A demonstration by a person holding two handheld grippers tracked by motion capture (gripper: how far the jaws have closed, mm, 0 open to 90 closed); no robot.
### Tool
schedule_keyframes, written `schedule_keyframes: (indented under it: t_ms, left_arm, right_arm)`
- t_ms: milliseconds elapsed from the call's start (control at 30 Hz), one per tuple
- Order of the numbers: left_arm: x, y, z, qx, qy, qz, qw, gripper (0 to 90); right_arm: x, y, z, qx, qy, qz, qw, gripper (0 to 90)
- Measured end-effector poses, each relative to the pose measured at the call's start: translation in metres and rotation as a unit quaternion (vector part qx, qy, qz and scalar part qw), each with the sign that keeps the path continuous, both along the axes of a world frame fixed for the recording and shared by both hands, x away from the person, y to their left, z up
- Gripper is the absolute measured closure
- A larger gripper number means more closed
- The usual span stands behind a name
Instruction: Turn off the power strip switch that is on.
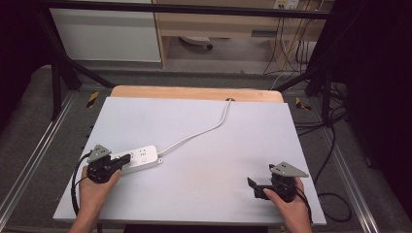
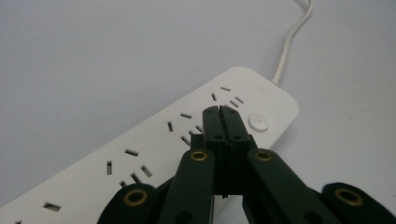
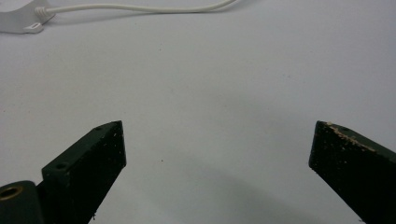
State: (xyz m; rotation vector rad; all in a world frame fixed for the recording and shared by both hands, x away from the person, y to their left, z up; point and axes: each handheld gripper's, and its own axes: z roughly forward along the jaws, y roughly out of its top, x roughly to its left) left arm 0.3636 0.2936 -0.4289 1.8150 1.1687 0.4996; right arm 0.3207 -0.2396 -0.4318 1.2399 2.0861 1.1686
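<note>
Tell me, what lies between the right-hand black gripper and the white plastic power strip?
Only bare grey table top; the high view shows nothing between right gripper and power strip.

The left gripper (image 1: pixel 127 158), jaws pressed together, points over the power strip (image 1: pixel 143 158); the right gripper (image 1: pixel 253 188), well apart from it, gapes wide.
</note>
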Motion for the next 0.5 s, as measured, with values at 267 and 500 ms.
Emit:
schedule_keyframes:
  t_ms: [267, 500]
  left_arm:
    - [-0.0016, -0.0004, 0.0033, -0.009, -0.018, -0.005, 0.9998, 90.0]
    - [-0.0023, -0.0016, 0.0050, -0.013, -0.034, -0.002, 0.9993, 77.7]
  right_arm:
    - [0.0000, 0.0000, -0.0001, -0.001, 0.000, 0.000, 1.0000, 4.7]
    - [0.0001, 0.0004, -0.0003, -0.002, 0.000, 0.000, 1.0000, 4.7]
